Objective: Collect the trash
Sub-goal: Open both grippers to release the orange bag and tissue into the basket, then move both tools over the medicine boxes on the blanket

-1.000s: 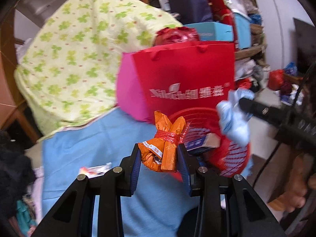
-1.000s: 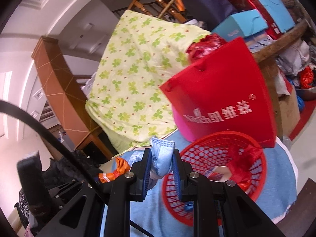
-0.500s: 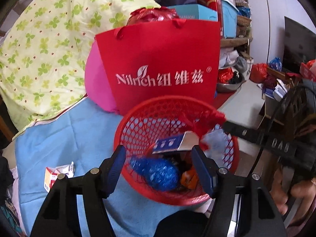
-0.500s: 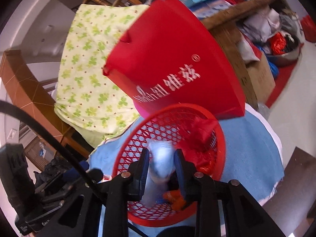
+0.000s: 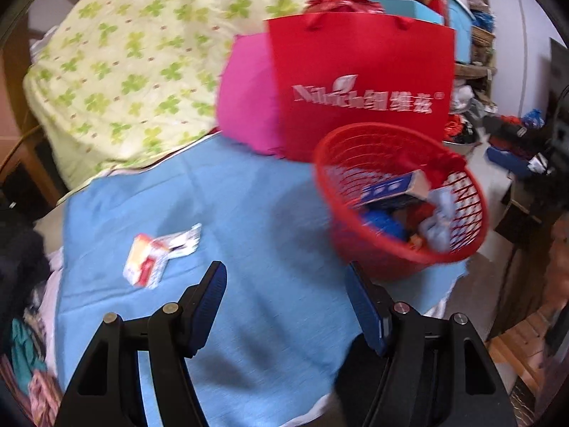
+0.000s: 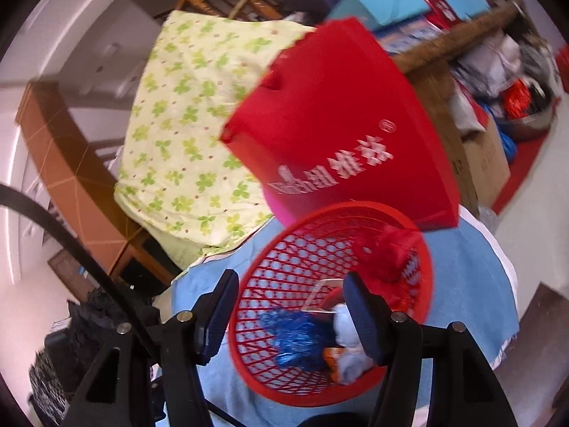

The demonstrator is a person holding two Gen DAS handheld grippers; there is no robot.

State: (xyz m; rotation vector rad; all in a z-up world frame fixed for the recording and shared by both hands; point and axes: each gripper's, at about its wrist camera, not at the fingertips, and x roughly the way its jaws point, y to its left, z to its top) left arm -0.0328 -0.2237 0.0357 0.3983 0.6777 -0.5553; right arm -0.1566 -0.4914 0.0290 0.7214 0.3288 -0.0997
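A red mesh basket (image 5: 458,245) stands on the blue cloth (image 5: 249,213) at the right and holds a blue-and-white carton (image 5: 394,186), a light blue mask (image 5: 437,227) and other wrappers. It also shows in the right wrist view (image 6: 274,291), with the mask (image 6: 346,356) and a blue crumpled wrapper (image 6: 295,334) inside. A small red-and-white wrapper (image 5: 156,256) lies on the cloth left of my left gripper (image 5: 288,302), which is open and empty. My right gripper (image 6: 288,306) is open and empty above the basket.
A red paper bag (image 5: 362,82) and a pink bag (image 5: 245,92) stand behind the basket. A green-patterned quilt (image 5: 135,60) is piled at the back left. Clutter and boxes (image 6: 480,156) fill the floor to the right. The cloth's edge (image 5: 448,284) drops off just past the basket.
Both grippers opened and dropped their loads into the basket: the orange wrapper from the left, the blue mask from the right. My left gripper has since swung left, away from the basket.
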